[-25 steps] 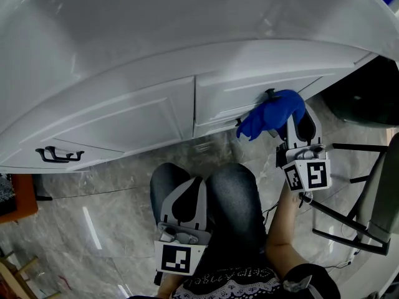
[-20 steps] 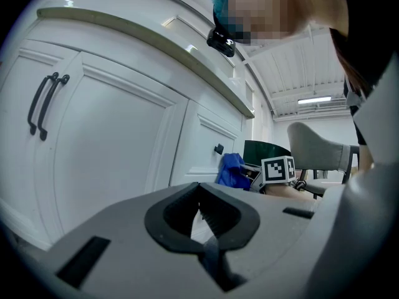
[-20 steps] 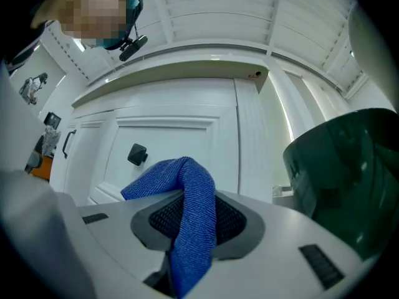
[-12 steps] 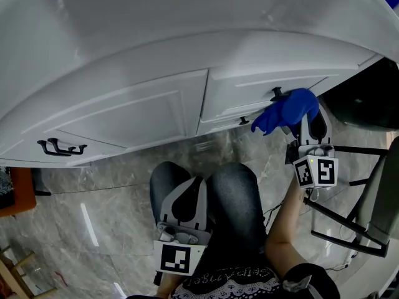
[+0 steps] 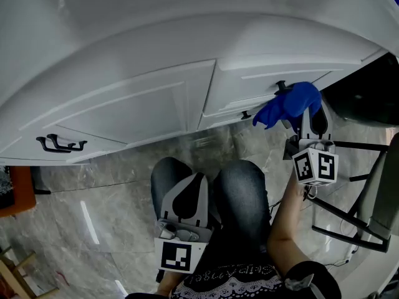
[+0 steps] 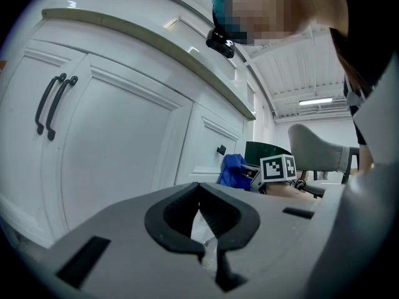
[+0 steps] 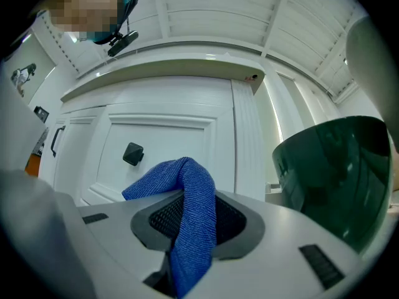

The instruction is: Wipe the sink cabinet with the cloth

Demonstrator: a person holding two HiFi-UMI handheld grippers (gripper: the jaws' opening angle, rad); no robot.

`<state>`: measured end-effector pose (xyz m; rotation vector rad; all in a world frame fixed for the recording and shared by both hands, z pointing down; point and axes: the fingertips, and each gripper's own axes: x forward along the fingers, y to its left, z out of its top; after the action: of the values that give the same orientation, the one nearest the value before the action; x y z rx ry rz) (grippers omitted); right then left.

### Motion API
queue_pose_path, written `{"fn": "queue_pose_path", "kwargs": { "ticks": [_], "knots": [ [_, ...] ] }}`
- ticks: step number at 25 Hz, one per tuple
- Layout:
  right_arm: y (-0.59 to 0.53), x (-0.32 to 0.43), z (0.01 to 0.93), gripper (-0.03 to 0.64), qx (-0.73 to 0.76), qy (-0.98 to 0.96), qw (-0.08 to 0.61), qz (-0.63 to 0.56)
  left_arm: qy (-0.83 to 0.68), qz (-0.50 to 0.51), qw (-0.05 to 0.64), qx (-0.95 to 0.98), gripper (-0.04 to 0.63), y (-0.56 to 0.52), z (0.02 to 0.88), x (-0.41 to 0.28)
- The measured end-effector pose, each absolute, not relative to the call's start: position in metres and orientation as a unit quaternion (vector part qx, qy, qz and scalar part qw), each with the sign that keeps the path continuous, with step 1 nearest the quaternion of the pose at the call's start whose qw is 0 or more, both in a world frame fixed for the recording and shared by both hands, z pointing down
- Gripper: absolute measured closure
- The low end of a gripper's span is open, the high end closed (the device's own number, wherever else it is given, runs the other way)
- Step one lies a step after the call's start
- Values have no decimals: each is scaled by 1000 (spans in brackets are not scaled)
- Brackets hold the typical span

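The right gripper's (image 7: 190,220) jaws are clamping down on the blue cloth (image 7: 159,182), whose free fold is reaching toward the right-hand cabinet door (image 7: 174,145) just beside its black knob (image 7: 133,154); whether it is touching the panel is unclear. The left gripper's (image 6: 206,226) jaws are sitting closed on nothing, over the person's lap (image 5: 243,192). Wiping seems to be barely starting, since the left door (image 5: 124,111) and handles (image 5: 59,145) are probably awaiting their turn.

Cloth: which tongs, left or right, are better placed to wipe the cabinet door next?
Right. The right tongs are shut on the blue cloth, close to the cabinet door near its black knob. The left tongs are shut and empty, low by the person's knees.
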<state>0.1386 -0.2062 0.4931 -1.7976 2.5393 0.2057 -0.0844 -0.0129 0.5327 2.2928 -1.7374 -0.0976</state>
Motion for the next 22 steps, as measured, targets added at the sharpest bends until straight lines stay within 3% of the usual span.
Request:
{"fn": "queue_pose_path", "kwargs": {
  "ticks": [7,12,22],
  "knots": [
    [-166,91,493,503,-500,860,24,99,-598,-26,135,790,591,-10,540,-88],
    [-139,24,522,503,-380,922,48,55,-610,-21,140,779,591,-14,551,-94],
    [-111,-64,533,503,-216,975,25,54,-631,-9,122,766,591,-18,545,-107]
  ]
}}
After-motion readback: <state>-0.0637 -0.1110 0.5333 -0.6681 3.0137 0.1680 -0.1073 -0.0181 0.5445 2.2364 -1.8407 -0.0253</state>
